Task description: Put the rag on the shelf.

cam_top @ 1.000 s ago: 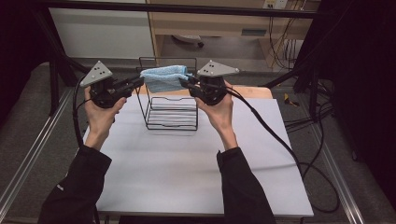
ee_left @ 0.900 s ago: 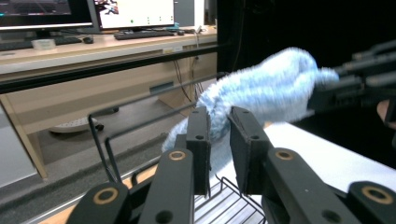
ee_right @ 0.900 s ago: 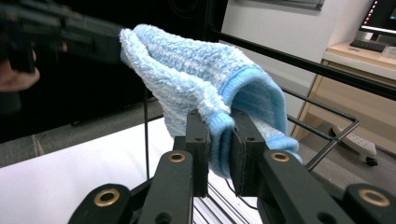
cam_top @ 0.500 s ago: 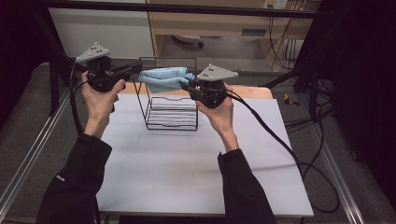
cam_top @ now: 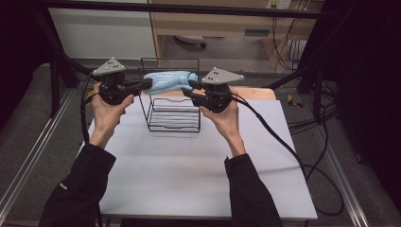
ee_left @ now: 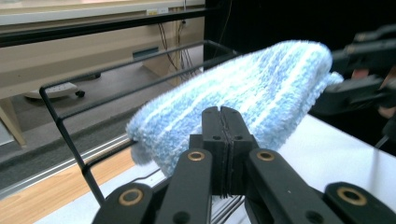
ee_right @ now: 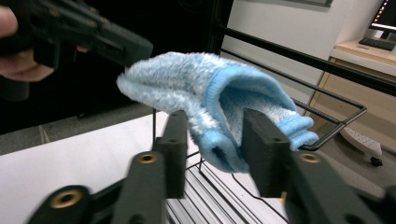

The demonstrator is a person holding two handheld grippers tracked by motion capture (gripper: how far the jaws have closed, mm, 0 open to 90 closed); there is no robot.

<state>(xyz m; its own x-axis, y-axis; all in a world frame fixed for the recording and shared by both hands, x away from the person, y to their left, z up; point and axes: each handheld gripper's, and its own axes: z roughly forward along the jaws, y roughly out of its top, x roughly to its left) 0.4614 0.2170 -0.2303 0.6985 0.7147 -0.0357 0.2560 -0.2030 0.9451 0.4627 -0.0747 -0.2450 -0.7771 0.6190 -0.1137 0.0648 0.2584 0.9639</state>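
The white surface (cam_top: 189, 179) in front of the wire rack (cam_top: 173, 113) is free for passing. The rack's tall wires and the blue sock (cam_top: 168, 81) lying on its top block the way between both grippers.

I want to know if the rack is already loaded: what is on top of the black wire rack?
A fluffy blue sock lies across the rack's top bars. The lower shelf looks bare, though the part under the sock is hidden.
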